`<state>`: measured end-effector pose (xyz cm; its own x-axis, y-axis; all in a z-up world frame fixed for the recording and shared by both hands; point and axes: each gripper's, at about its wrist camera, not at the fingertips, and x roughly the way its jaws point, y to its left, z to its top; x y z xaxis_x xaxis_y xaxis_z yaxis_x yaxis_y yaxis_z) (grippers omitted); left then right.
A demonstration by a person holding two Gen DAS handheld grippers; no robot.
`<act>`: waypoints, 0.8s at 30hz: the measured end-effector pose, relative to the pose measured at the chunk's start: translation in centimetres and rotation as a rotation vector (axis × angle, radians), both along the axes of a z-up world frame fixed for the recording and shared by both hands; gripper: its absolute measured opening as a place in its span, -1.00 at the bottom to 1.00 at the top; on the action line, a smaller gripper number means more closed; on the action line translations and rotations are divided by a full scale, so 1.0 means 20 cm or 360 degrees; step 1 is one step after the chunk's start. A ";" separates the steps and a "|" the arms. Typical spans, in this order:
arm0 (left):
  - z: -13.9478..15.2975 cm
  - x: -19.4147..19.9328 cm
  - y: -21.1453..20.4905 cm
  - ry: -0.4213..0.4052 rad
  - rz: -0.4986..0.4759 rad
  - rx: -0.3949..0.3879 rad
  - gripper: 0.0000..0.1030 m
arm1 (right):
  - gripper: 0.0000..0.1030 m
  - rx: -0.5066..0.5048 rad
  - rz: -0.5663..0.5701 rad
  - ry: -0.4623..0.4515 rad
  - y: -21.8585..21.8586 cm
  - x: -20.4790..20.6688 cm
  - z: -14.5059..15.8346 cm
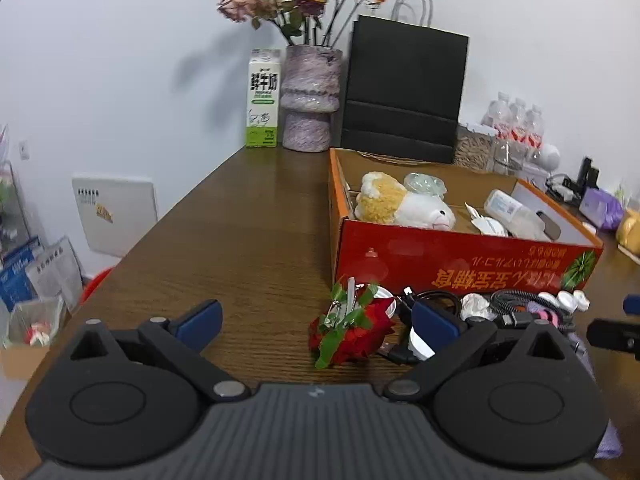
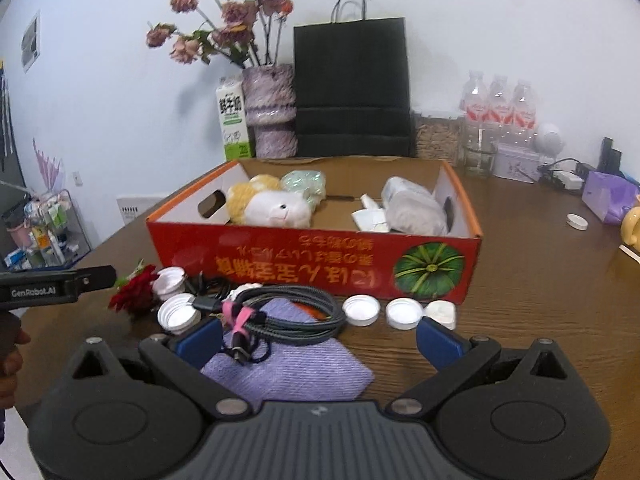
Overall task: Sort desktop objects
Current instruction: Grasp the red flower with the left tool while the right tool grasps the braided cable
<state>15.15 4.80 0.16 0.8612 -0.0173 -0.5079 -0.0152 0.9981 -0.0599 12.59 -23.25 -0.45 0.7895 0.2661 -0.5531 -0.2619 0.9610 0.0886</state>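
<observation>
The left tongs [image 1: 318,326] are spread wide and hold nothing, hovering low over the brown wooden table [image 1: 248,240] with a red artificial rose [image 1: 352,330] lying between its 2 blue pads; a small metal clip, possibly a nail clipper, rests on the rose's leaves. The right tongs [image 2: 318,342] are also wide open and empty, set over a purple cloth [image 2: 296,368] on which a coiled grey braided cable [image 2: 296,314] bound with a pink tie lies. Just beyond the cloth, 3 white bottle caps [image 2: 400,312] sit in a row against the front wall of the red cardboard box [image 2: 312,264], and 2 more white caps [image 2: 176,314] lie to the left near the rose [image 2: 134,290]. Inside the box a yellow-and-white plush toy [image 2: 276,206] lies at the left with a pale green bag [image 2: 304,184] behind it, and a grey wrapped bundle [image 2: 416,208] sits at the right. Behind the box stand a milk carton [image 2: 234,120], a purple vase [image 2: 272,112] of dried roses and a black paper bag [image 2: 352,84] against the wall. Water bottles [image 2: 498,104] stand at the far right.
</observation>
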 end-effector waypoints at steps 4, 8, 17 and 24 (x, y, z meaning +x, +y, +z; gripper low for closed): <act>-0.02 0.02 -0.01 0.0000 -0.0044 0.0014 1.00 | 1.00 0.0001 0.0015 0.0013 0.04 0.04 -0.01; -0.04 0.07 -0.03 0.0018 -0.0094 0.0007 0.97 | 1.00 -0.0023 0.0035 0.0055 0.10 0.11 -0.04; -0.07 0.15 -0.02 0.0063 -0.0111 -0.0053 0.76 | 1.00 -0.0060 0.0056 0.0165 0.19 0.26 -0.10; -0.10 0.20 0.00 0.0115 -0.0141 -0.0102 0.35 | 1.00 -0.0051 0.0044 0.0251 0.18 0.34 -0.16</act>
